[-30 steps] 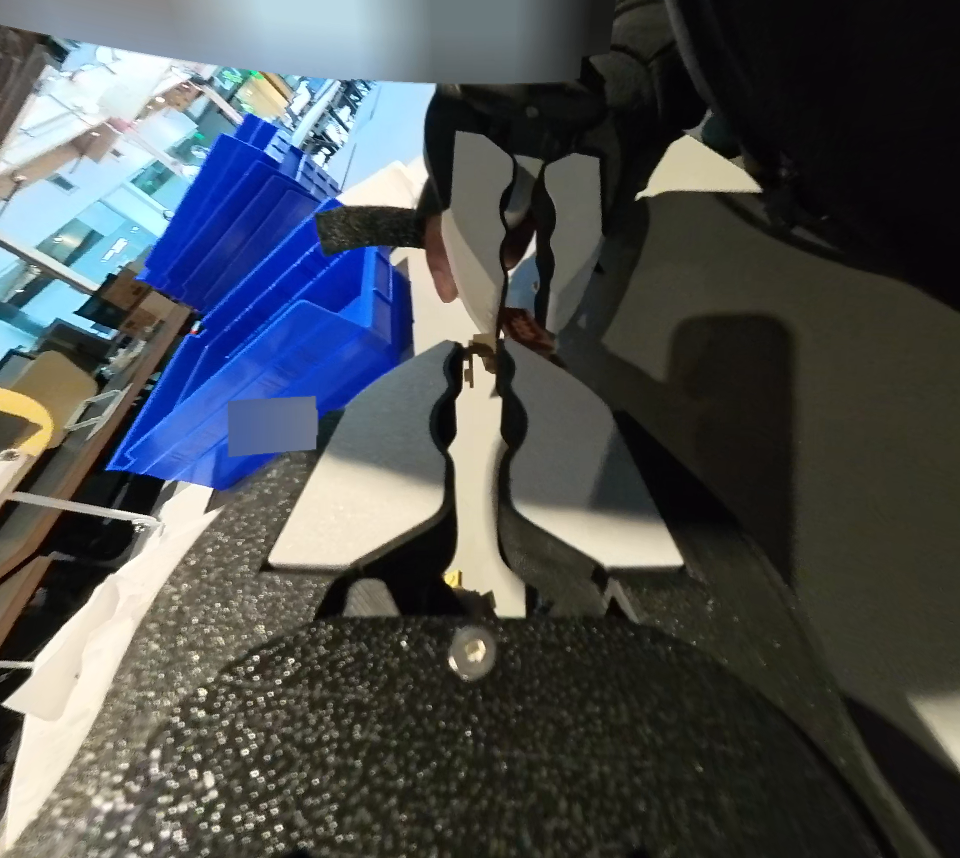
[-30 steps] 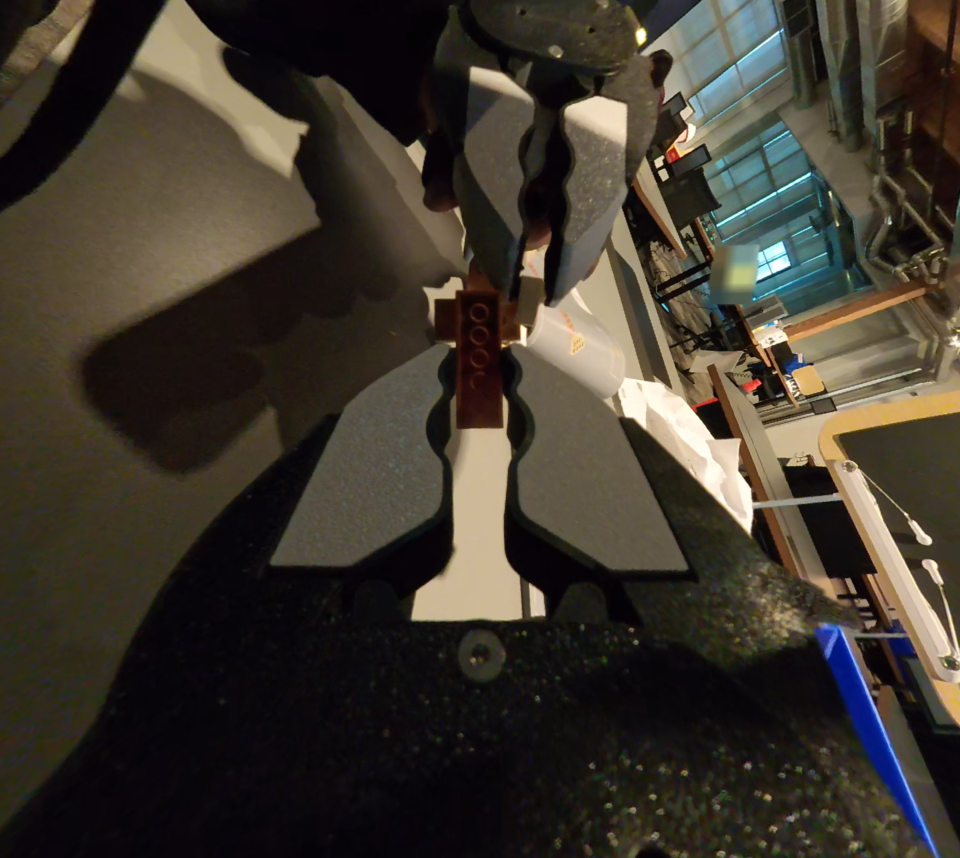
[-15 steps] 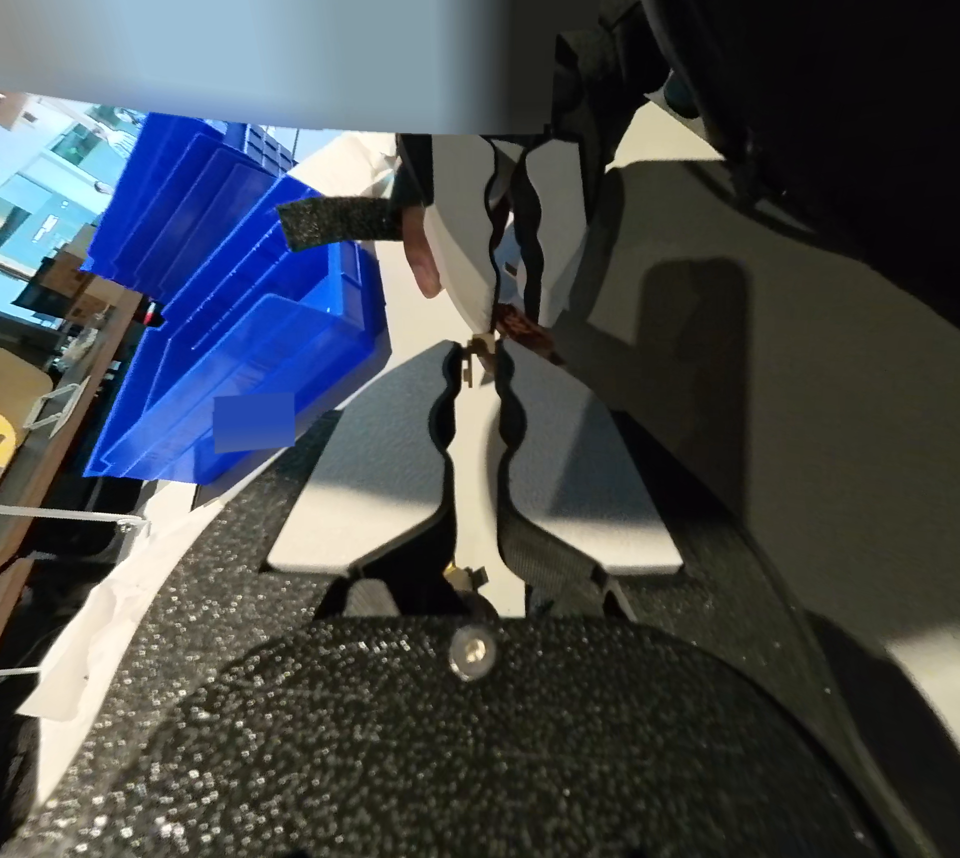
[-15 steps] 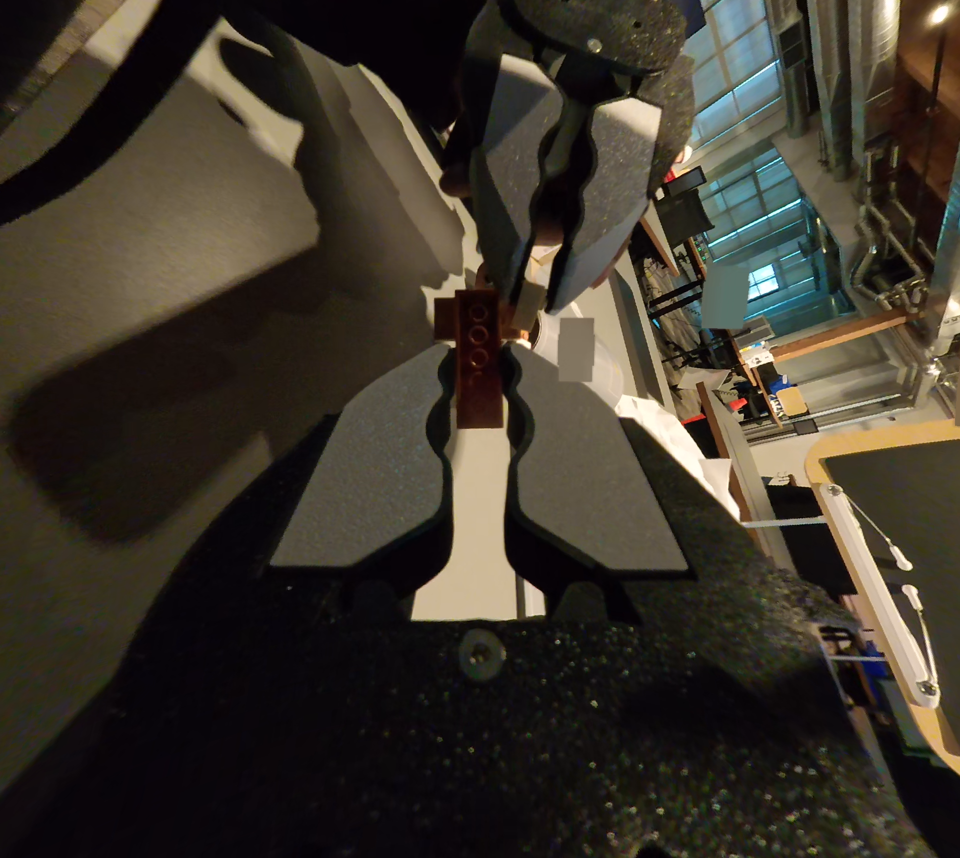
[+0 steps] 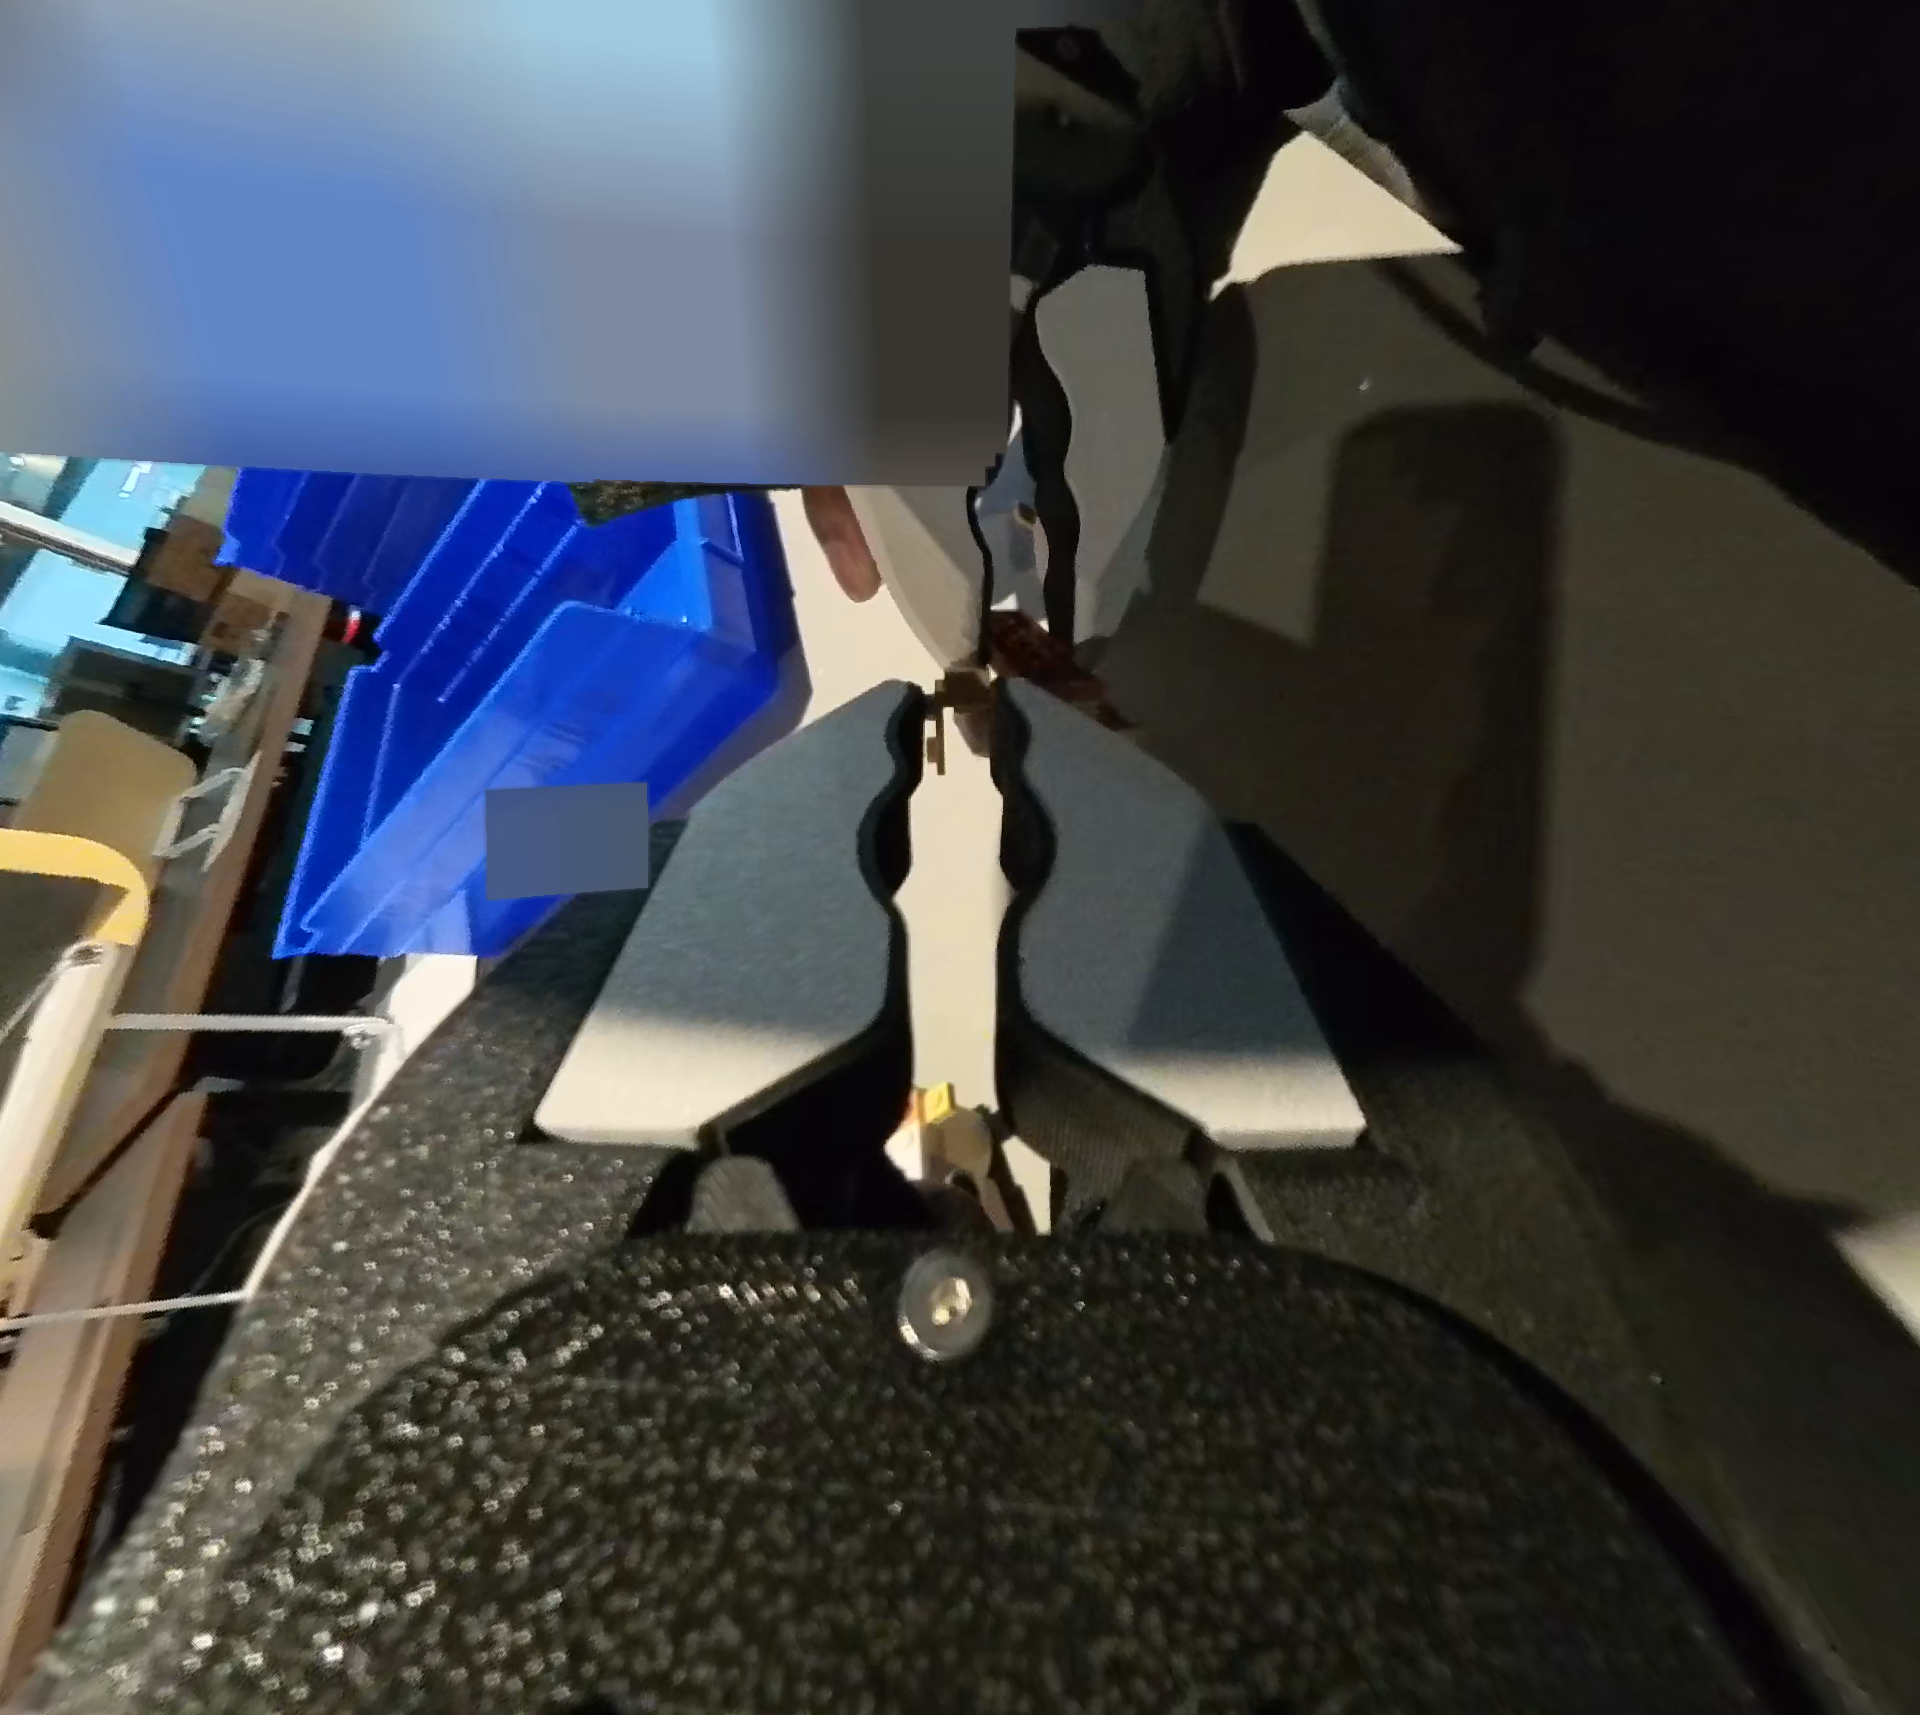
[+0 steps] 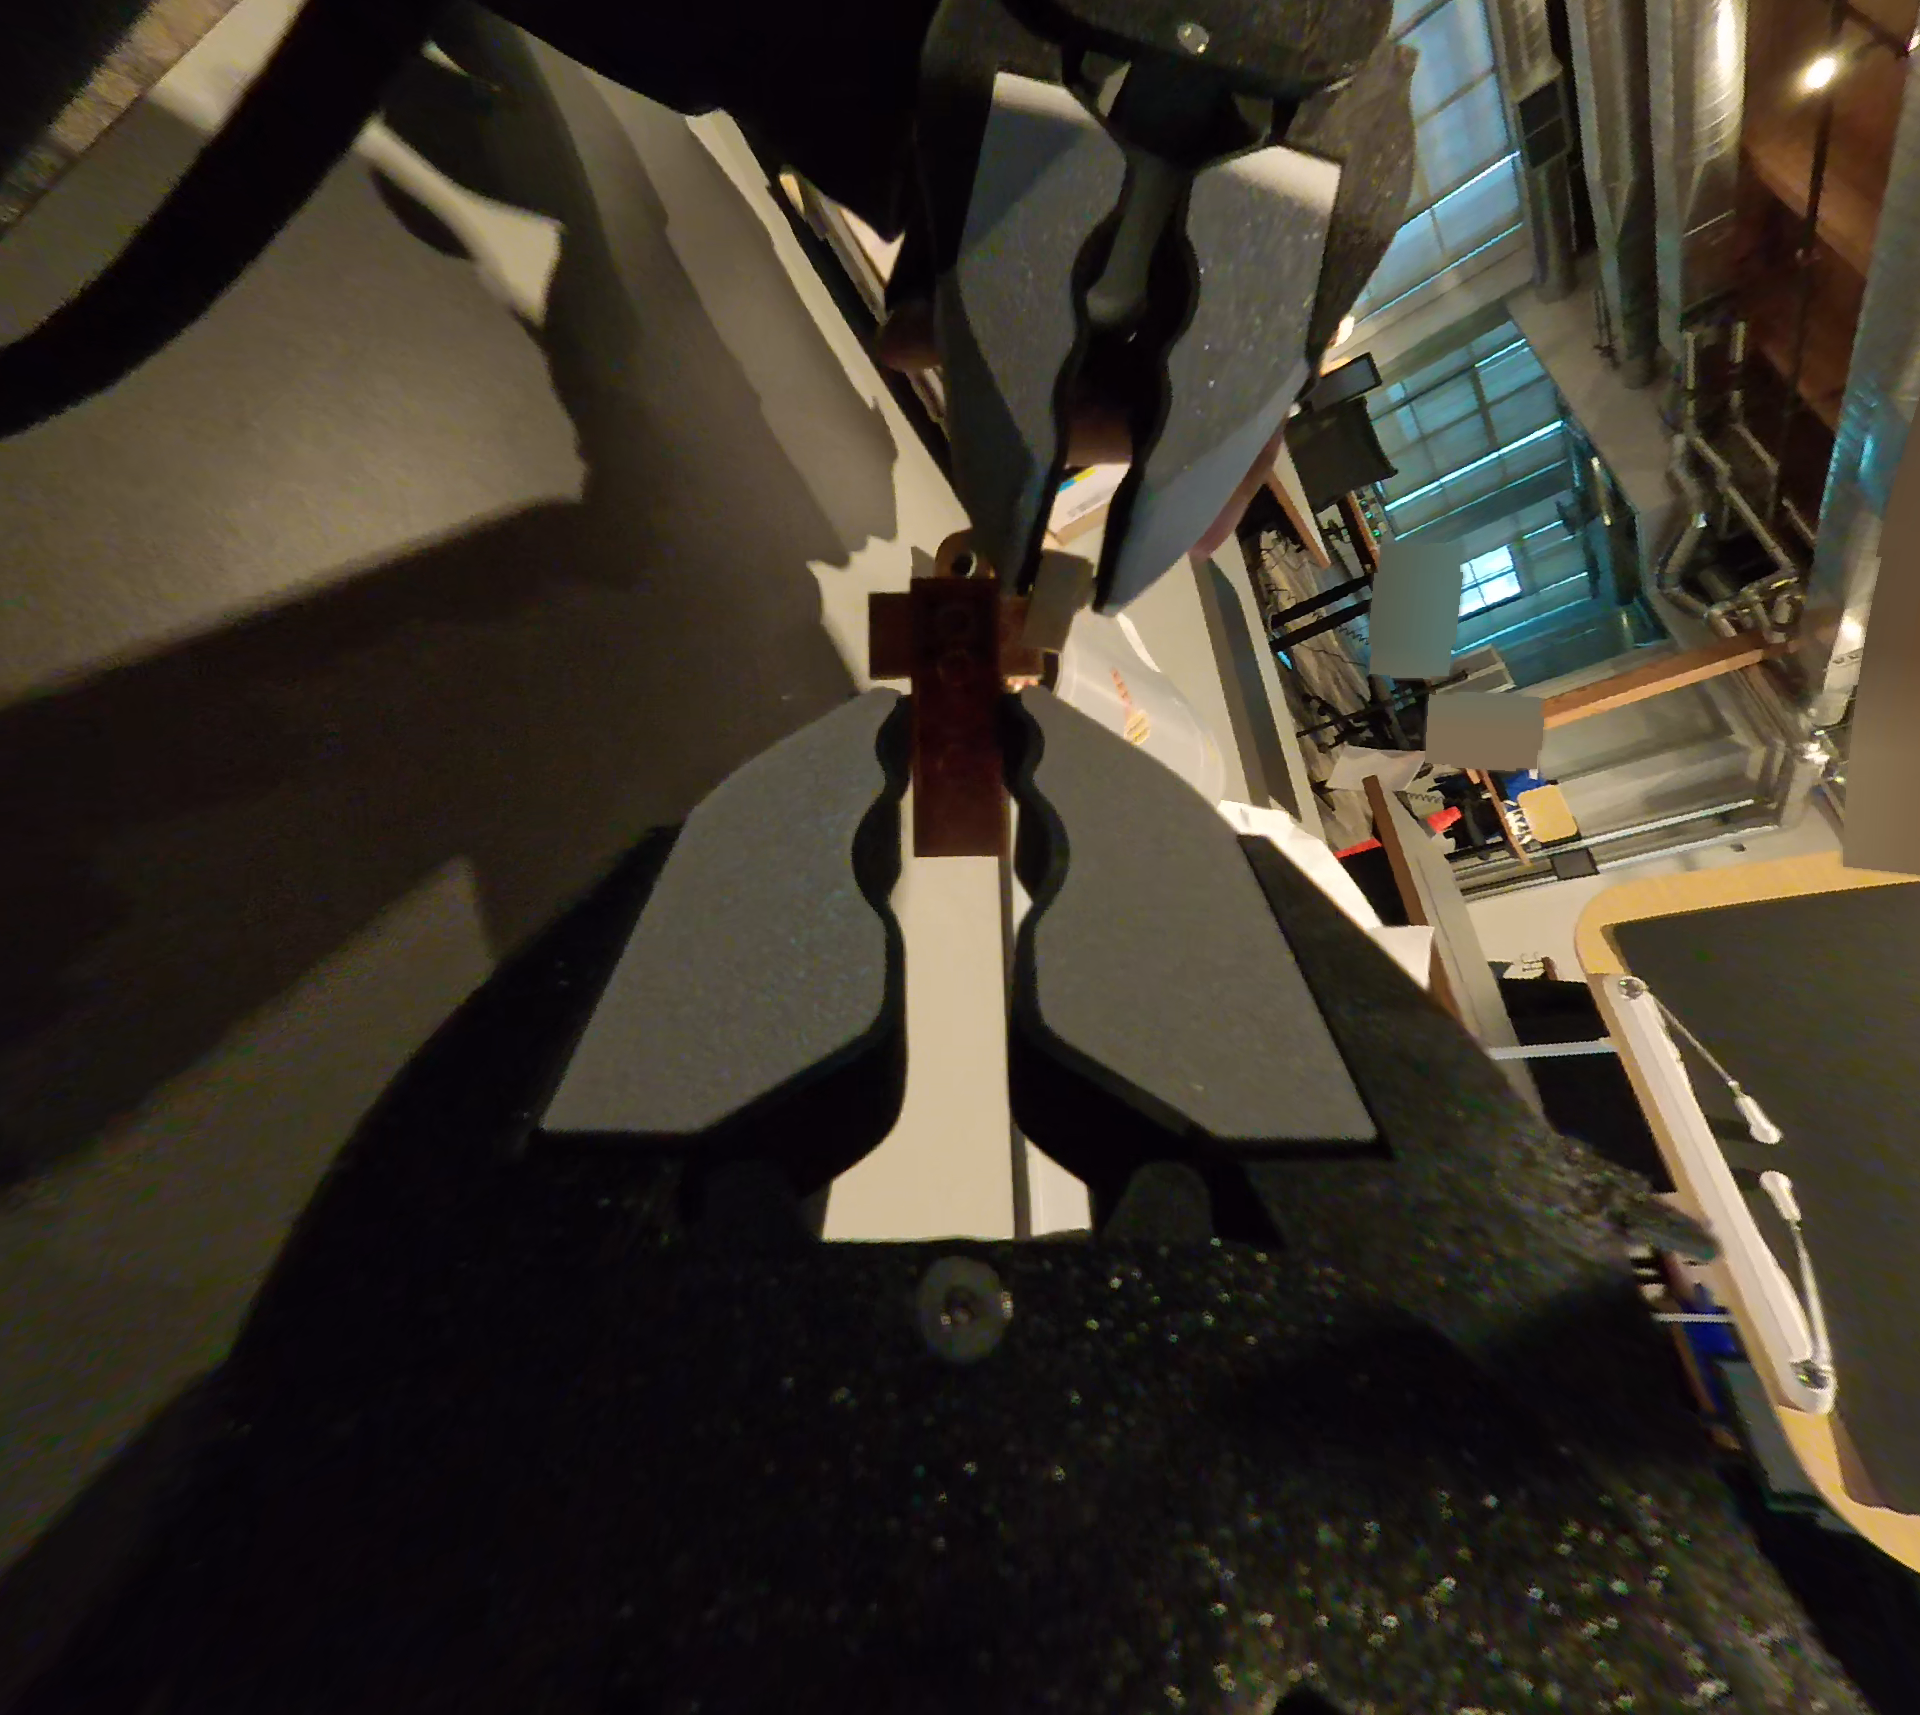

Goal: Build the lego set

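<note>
Far left of the brown brick stand the blue bins (image 5: pixel 540 709), stacked on the pale table (image 6: pixel 312 626). The right gripper (image 6: pixel 958 709) has its jaws closed on the long brown brick (image 6: pixel 958 761), which sticks out past the tips, up off the table. A short brown piece crosses the brick near its far end. The left gripper (image 5: pixel 961 697) comes from the other side, tip to tip with the right one. Its jaws pinch a small tan piece (image 6: pixel 1055 611) that sits right against the brown brick, on its right. A white cup (image 6: pixel 1132 709) lies on the table just right of the brick.
</note>
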`<state>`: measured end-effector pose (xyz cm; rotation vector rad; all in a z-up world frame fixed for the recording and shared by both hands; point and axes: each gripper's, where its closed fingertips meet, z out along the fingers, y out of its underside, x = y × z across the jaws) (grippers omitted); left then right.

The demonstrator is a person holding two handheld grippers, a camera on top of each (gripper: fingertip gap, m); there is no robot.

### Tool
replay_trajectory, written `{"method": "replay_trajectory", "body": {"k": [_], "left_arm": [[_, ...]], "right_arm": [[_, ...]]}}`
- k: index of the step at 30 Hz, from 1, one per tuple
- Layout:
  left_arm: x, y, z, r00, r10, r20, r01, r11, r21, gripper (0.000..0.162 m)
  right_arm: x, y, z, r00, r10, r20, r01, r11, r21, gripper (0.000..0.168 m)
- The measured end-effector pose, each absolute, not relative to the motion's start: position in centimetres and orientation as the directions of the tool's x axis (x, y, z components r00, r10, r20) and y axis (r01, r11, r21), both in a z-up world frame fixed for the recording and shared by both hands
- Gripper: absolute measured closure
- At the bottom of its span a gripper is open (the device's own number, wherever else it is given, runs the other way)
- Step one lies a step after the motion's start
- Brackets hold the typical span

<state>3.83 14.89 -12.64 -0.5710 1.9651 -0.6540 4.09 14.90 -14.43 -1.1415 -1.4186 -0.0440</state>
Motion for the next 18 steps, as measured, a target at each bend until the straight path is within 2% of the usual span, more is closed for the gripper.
{"method": "replay_trajectory", "body": {"k": [14,18], "left_arm": [[3.92,14.65,-12.12,-0.385,-0.529,-0.756,-0.110,0.840,-0.531,0.150],[3.96,14.55,-11.79,-0.348,-0.465,-0.814,-0.092,0.881,-0.464,0.151]], "right_arm": [[4.11,14.70,-13.80,0.222,0.520,0.825,0.646,0.555,-0.524,0.152],[4.25,14.66,-13.47,0.231,0.503,0.833,0.642,0.564,-0.519,0.152]]}}
